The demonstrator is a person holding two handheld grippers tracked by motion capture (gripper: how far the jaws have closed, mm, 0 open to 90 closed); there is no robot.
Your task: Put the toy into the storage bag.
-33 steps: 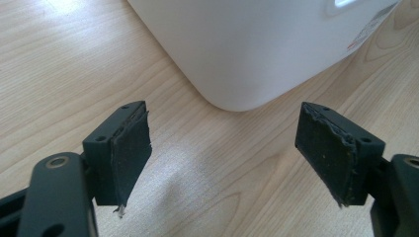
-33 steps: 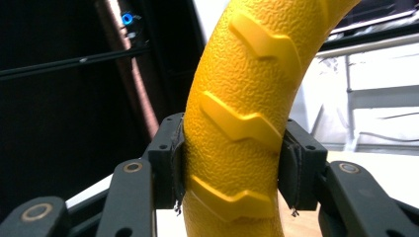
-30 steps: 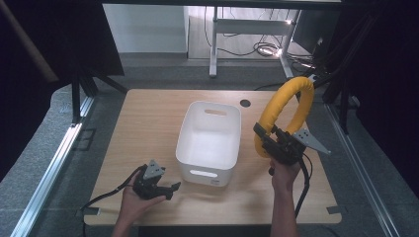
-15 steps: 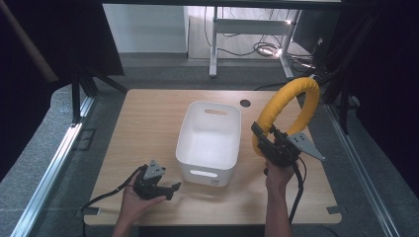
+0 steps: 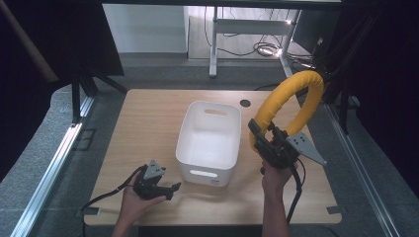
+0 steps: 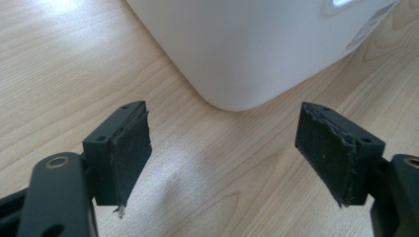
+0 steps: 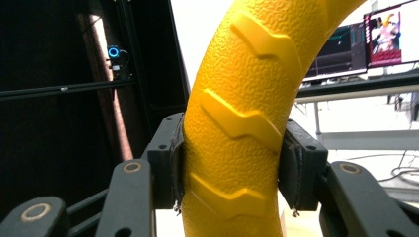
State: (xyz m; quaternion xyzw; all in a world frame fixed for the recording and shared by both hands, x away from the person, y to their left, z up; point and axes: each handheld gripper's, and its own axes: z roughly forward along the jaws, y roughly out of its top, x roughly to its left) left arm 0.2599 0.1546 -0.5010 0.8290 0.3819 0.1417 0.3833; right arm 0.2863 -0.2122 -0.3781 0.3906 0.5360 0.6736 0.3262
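Yellow ring (image 5: 289, 106) now lifted higher, upright in right tongs (image 5: 260, 141).

Layout on the table (image 5: 148, 118): the bin (image 5: 208, 143) stands at centre. The left gripper (image 5: 170, 189) rests on the tabletop near the front edge, just left of and before the bin's near corner (image 6: 237, 94). The right gripper (image 5: 258, 138) is raised right of the bin, with the ring (image 5: 291, 98) between its jaws, standing upright above the table's right side.
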